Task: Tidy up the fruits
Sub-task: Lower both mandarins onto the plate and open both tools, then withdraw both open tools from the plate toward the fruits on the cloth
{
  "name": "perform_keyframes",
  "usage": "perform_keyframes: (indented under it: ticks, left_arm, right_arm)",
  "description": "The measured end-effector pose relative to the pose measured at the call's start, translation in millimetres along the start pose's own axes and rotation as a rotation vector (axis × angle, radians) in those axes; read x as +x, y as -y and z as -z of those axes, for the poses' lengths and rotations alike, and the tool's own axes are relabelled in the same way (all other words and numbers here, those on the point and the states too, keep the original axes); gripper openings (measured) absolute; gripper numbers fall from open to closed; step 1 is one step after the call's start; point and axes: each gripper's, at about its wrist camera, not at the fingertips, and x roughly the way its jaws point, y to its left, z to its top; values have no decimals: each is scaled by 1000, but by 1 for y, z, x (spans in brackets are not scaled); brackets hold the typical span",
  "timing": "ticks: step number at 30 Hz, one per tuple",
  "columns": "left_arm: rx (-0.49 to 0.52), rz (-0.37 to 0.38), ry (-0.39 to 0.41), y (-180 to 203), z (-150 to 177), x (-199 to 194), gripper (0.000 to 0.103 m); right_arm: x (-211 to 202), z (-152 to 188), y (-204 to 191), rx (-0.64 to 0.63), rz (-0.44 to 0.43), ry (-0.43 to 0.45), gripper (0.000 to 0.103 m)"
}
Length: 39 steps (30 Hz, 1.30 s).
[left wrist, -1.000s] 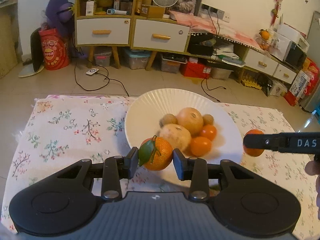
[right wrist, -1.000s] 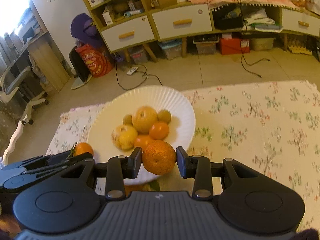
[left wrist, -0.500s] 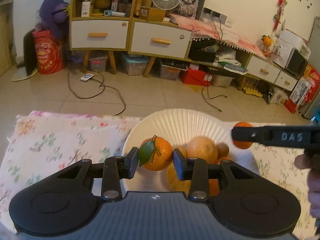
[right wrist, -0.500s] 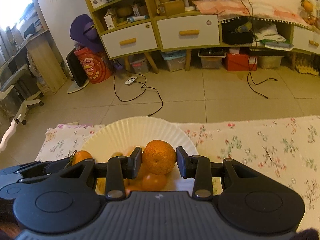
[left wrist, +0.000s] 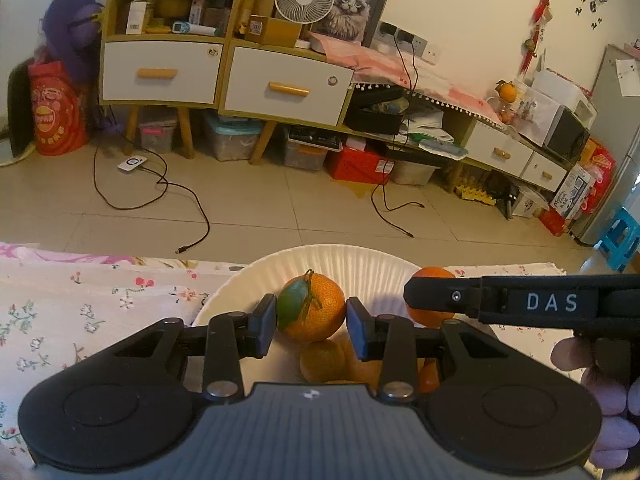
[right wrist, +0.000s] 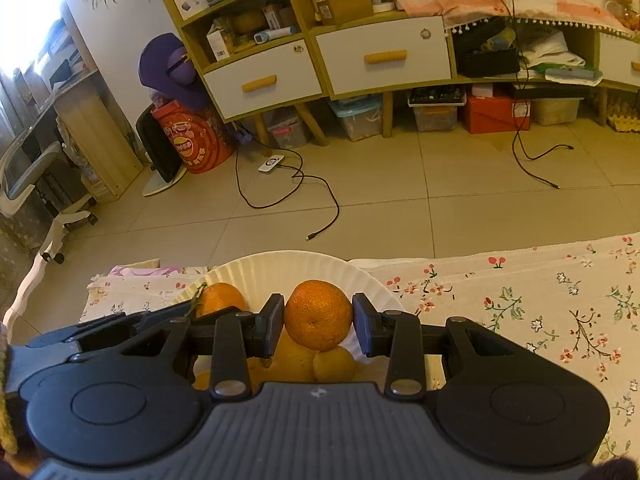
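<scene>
My left gripper point(left wrist: 311, 326) is shut on a mandarin with a green leaf point(left wrist: 314, 304), held over the white fluted plate point(left wrist: 360, 262). My right gripper point(right wrist: 319, 322) is shut on a plain orange mandarin point(right wrist: 319, 314) above the same plate point(right wrist: 280, 266). Beneath both held fruits, several pale and orange fruits point(left wrist: 324, 360) lie on the plate, mostly hidden by the gripper bodies. In the left wrist view the right gripper's finger point(left wrist: 440, 300) crosses from the right with its mandarin point(left wrist: 430, 276) behind it. In the right wrist view the left gripper's mandarin point(right wrist: 220, 298) shows at the left.
The plate rests near the far edge of a table covered in a floral cloth point(right wrist: 540, 312). Beyond the edge lies tiled floor with cables point(left wrist: 168, 188), and cabinets with drawers point(left wrist: 286, 88) stand at the back wall. A person's fingers point(left wrist: 612, 404) hold the right gripper.
Both grippers have moved forward and a little down over the plate, each still holding its mandarin. The plate's fruits have slipped under the gripper bodies.
</scene>
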Motion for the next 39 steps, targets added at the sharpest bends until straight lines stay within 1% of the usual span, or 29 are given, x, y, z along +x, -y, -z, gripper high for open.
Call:
perform_keyframes:
  ticks: [3,8,11,15,17,20,23,28,33,37,39]
  left_arm:
    - [-1,12,2,0,-1,2,15]
    - [3,9,14,2,-3,5,15]
    - [-1,18,18,1,-3,7,15]
    - [2,19,20,2,-3,8,16]
    - [-3,21,21,2,-3,8,18]
    - [2,18,21,3,-4,7,21]
    - [10,11,17,2,-4,5,26]
    - [29,-8,1,2,-4,-1,38]
    - [64,-30,-10,5,0,-13,45]
    - [80,-47,-11,8,5,-24,53]
    - [89,-52,-13,11,7,-31,55]
  right_arm:
    - [3,0,1,-1,-4,-4,34]
    - [6,-1,1,8,-3,-1,34]
    - [7,-3,4,29,0,-2,34]
    - [7,-3,8,57,-10,-3,37]
    - [6,-3,8,63,-10,-2,41]
    - [4,-3,6,56,-9,2,43]
    - [1,-4,4,46,-5,5,48]
    - [-6,-3,4,25,18,7,54]
    - [-18,-1,5,21,37,12,60]
    - [-28,3,5,21,48,13,62]
    - [-33,6,4,20,55,11,63]
